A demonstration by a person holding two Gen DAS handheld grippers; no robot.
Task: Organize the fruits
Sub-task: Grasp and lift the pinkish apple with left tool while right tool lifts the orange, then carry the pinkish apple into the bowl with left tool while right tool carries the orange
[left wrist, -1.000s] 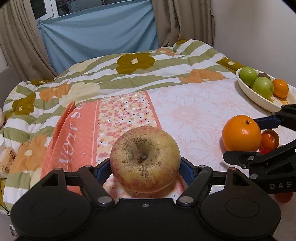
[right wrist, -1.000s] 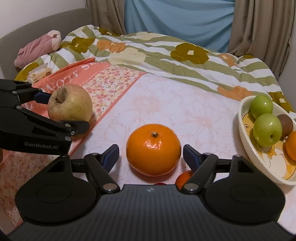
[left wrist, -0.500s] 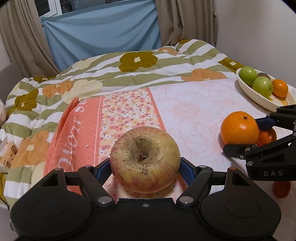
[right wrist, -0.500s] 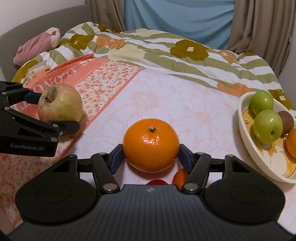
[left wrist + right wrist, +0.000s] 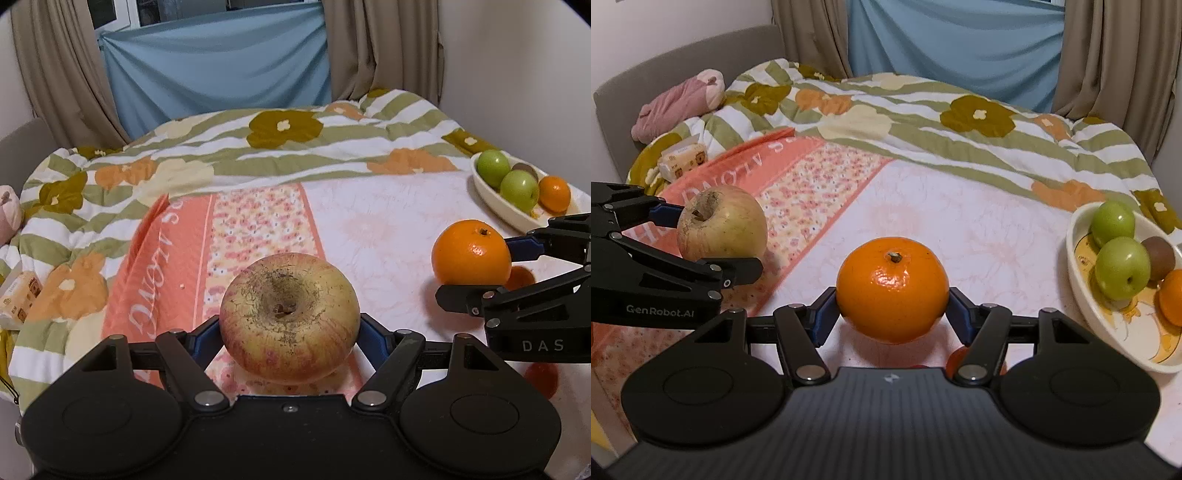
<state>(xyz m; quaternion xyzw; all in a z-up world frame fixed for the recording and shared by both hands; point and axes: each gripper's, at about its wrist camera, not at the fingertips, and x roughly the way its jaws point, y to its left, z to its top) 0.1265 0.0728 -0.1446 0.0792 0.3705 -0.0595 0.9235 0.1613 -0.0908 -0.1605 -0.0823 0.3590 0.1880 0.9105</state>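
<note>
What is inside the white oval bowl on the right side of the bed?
The white oval bowl holds two green apples, one brown kiwi and one small orange fruit, which the picture's edge cuts off. The fruits cover part of the bowl's bottom, so anything beneath them is hidden.

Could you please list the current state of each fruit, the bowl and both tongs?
Left tongs: shut on the apple.
Apple: gripped, stem hollow facing up.
Right tongs: just closed onto the orange.
Orange: gripped, stem up.
Bowl: holds two green apples, a kiwi and a small orange.
</note>
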